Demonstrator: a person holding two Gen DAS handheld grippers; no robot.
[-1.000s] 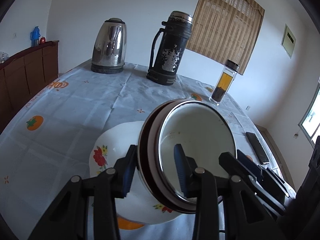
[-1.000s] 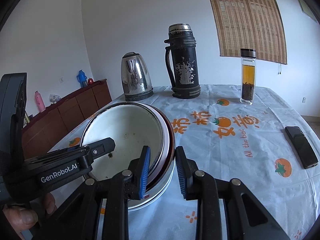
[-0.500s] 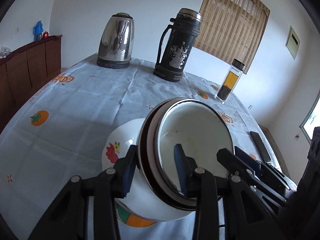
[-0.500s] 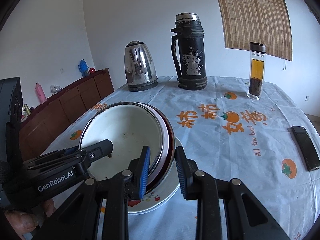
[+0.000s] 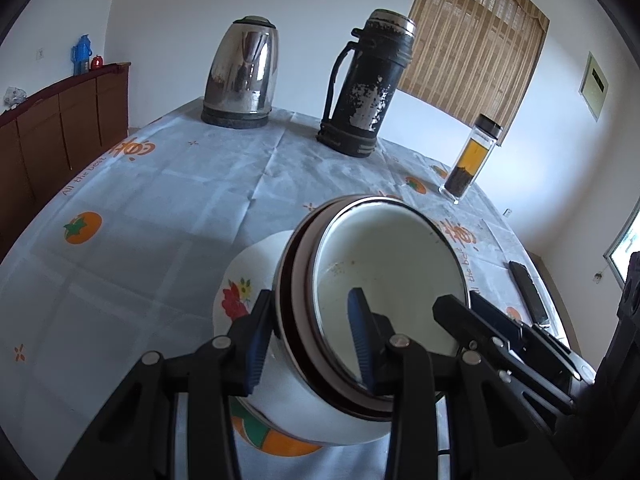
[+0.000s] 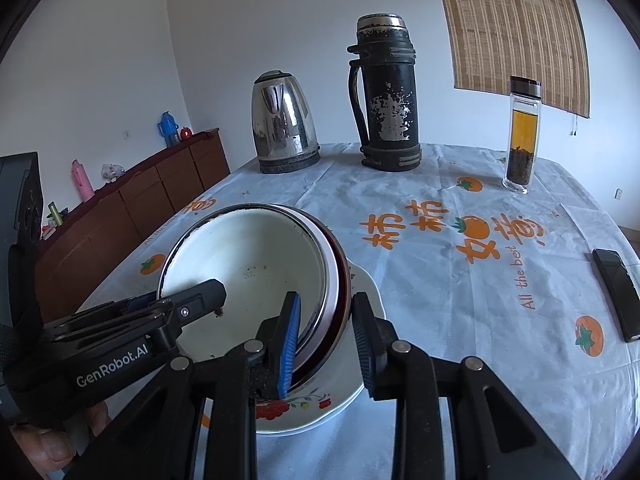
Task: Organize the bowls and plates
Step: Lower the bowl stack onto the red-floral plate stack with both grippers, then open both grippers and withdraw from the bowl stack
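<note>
Both tongs grip one stack of nested bowls [image 5: 384,280] from opposite sides, holding it tilted over a flowered plate [image 5: 236,292] that lies on the surface [image 5: 160,200]. The left tongs [image 5: 308,338] pinch the stack's near rim, one blue pad outside against the dark outer bowl and the other inside the white enamel bowl. The right tongs [image 6: 326,344] clamp the opposite rim the same way, one pad inside the white bowl and one outside the dark-red wall.

In the right wrist view the stack [image 6: 256,264] sits above the plate [image 6: 320,404], whose red flower print shows just below the pads; whether the lowest bowl touches the plate cannot be told. Small dark specks dot the white bowl's inside.

Farther back on the orange-printed cloth stand a steel kettle [image 6: 282,124], a worn black thermos [image 6: 388,96] beside it, and a glass tea bottle [image 6: 522,136] well apart to the right. A dark phone [image 6: 618,294] lies near the right edge.
</note>
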